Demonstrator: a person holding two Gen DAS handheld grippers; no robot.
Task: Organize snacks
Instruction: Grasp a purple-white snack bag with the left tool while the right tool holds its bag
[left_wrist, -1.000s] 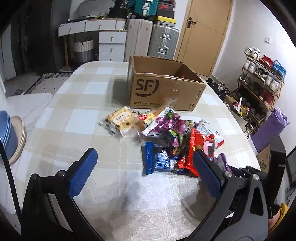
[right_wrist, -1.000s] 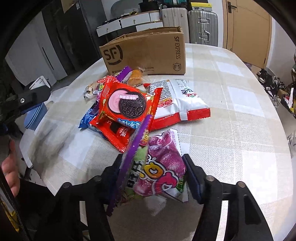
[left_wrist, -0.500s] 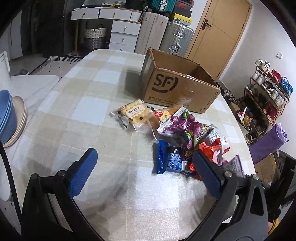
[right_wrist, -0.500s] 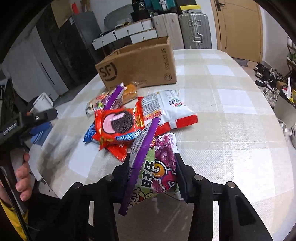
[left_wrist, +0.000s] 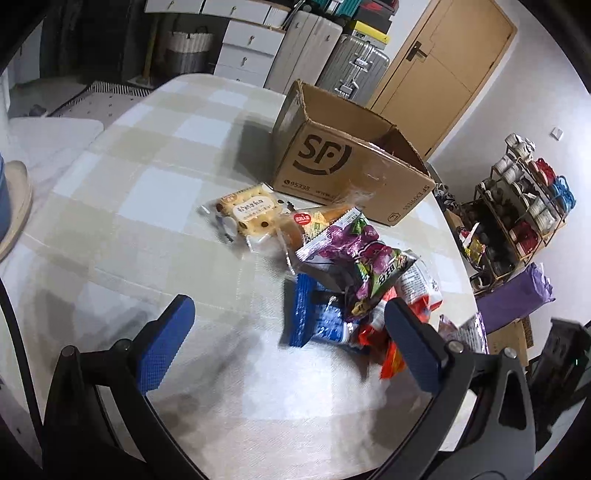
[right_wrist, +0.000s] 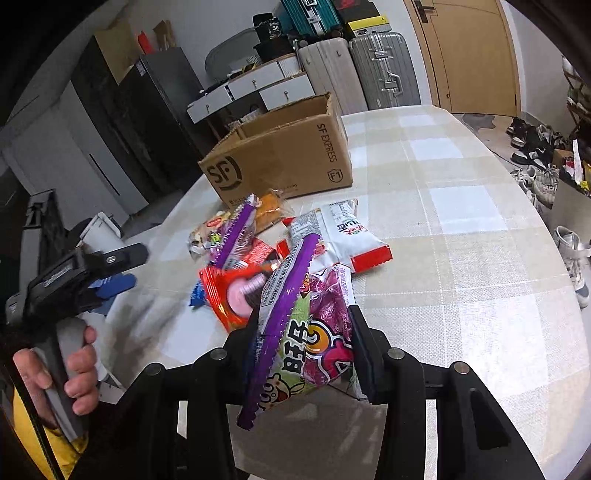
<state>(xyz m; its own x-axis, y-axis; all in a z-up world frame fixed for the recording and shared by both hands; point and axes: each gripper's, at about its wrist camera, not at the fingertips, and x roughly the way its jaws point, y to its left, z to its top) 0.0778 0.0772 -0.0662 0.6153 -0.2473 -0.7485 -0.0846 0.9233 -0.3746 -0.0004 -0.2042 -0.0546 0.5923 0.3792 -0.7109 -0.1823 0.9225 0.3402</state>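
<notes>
The right gripper (right_wrist: 306, 354) clamps a purple candy bag (right_wrist: 303, 343) between its two black fingers (right_wrist: 364, 354), the bag filling the narrow gap from pad to pad and standing on edge, its zigzag purple seam running from about seven o'clock to one o'clock across the right wrist view; the bag hangs clear above the checked tablecloth (right_wrist: 461, 258), apart from the heap behind it. At twelve o'clock of the held bag lies a white-and-red packet (right_wrist: 347, 236); at ten o'clock, a red cookie packet (right_wrist: 236, 291) with a second purple bag (right_wrist: 236, 232) resting on it; farther off at eleven o'clock stands an open cardboard box (right_wrist: 280, 155). At nine o'clock a hand (right_wrist: 70, 369) grips the handle of the left gripper. In the left wrist view the left gripper (left_wrist: 280, 339) holds its blue-padded fingers (left_wrist: 166, 343) wide apart with nothing between them, poised over bare cloth; the snack heap sits toward the right finger, a blue packet (left_wrist: 314, 317) just inside it at two o'clock of the gap; a pale biscuit pack (left_wrist: 251, 210) lies at twelve o'clock, near the box (left_wrist: 343, 162).
</notes>
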